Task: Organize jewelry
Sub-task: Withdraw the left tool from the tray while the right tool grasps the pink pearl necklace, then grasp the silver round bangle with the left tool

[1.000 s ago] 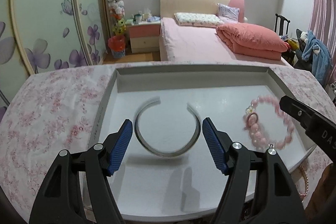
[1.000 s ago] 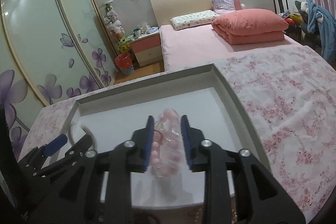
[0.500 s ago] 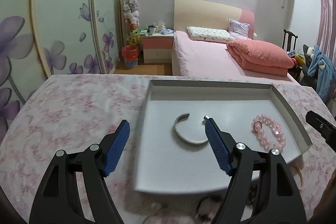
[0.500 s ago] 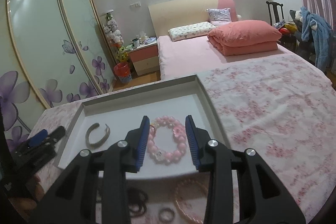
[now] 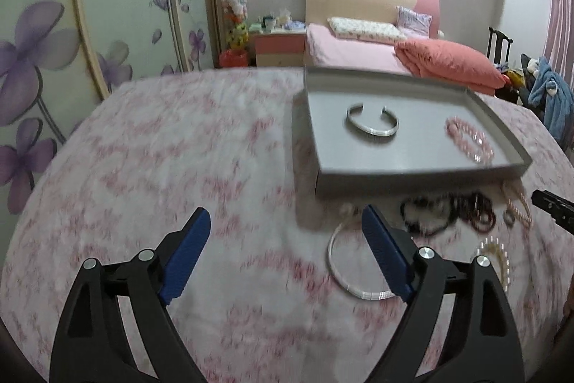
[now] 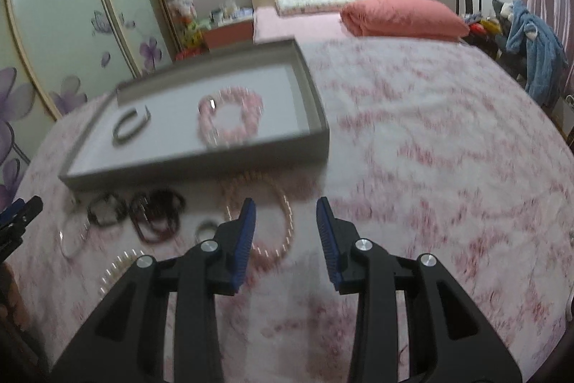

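Both the left gripper [image 5: 285, 234] and right gripper [image 6: 286, 223] gape empty, the grey tray [image 5: 412, 180] at one o'clock holding a silver bangle [image 5: 372, 121] and pink bracelet [image 5: 469, 140].

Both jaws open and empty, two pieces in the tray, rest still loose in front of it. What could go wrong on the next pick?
1. The dark bead strands lie bunched and overlapping; grabbing one likely drags its neighbours.
2. The thin silver hoop lies flat on soft floral cloth, so the left gripper may pinch fabric or slip off.
3. The pearl necklace runs close to the tray front wall; lifting it could snag there.
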`<state>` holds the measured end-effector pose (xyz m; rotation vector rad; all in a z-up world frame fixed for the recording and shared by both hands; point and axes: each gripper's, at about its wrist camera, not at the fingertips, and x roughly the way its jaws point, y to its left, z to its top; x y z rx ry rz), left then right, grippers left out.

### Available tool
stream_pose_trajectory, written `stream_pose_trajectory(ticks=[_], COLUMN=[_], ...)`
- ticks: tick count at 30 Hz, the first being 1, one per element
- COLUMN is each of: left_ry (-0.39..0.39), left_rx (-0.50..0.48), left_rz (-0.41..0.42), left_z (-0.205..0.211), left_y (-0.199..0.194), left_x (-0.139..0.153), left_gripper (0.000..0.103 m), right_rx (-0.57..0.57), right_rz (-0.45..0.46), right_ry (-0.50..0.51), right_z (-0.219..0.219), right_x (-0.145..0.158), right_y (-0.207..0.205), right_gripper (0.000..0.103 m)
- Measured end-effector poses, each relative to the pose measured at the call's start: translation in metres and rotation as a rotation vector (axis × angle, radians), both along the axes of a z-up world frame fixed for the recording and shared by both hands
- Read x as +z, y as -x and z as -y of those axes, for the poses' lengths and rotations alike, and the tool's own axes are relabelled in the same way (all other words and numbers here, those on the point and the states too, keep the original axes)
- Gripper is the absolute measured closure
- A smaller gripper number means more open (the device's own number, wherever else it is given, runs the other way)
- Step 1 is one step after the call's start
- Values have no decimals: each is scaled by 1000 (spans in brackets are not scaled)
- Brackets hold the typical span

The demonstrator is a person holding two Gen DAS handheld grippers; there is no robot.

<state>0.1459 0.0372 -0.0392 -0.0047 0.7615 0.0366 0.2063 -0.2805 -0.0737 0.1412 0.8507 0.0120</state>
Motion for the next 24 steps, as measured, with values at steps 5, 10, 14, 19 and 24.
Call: stream_pose_trajectory(ticks=[5,10,14,19,24], left_ry=[3,-11,-19,-61,-72], left_rx=[-23,-71,-102,-118,-110], left_rz=[-20,-46,-75,-116,-152], left_z=[4,20,34,50,57], left_y=[11,13,10,1,-8], left_x=[-6,-10,-18,-27,-35], left_gripper=[17,13,11,10,10], right_rx=[6,2,-1,0,0], right_rz=[-35,-37,-38,-38,-38], right_ry=[33,98,98,92,83], right_z=[-6,-10,-8,-7,-5], right_x=[-11,-14,-14,-14,-13], right_y=[-1,-3,-3,-3,-3], right_gripper=[72,91,96,96,96])
